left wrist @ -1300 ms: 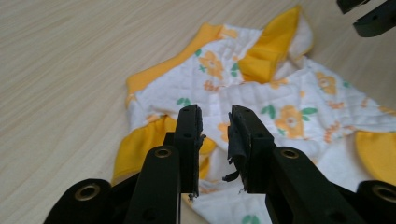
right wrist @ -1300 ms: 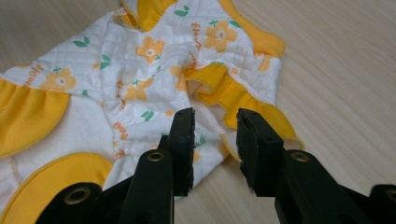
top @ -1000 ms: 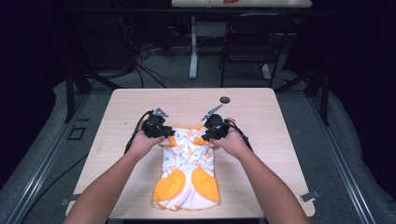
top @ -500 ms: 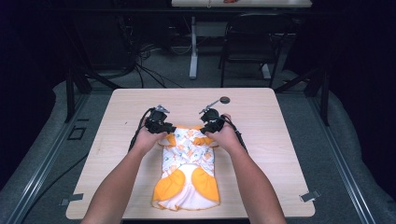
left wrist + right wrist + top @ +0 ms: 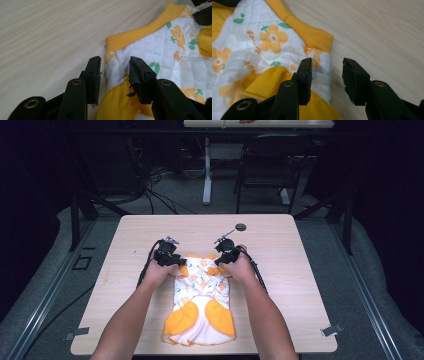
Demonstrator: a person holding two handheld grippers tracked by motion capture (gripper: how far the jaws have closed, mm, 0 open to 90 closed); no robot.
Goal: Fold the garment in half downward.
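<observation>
Both grippers are down at the far end of the garment (image 5: 200, 300), a small quilted piece in white and yellow with an orange flower print, lying flat down the middle of the table (image 5: 120, 250) and reaching to its near edge. The left gripper (image 5: 113, 71) has its jaws apart and has just been opening; a puckered corner of cloth sits between them, beside the yellow ribbed band (image 5: 140, 37), and the pads look clear of it. The right gripper (image 5: 327, 75) stands wide too, jaws also just opened, straddling the other corner, with one jaw over the fabric and the other over bare wood. So nothing is gripped on either side: it reads as a let-go after laying the cloth down.

The risk from here is a snag as the hands lift away. That left pad (image 5: 136, 75) shows a frayed, peeling edge, though the view is too close to be sure, and it could catch the bunched corner and drag the fold crooked. A small dark disc (image 5: 240, 226) sits near the far edge, well clear.
</observation>
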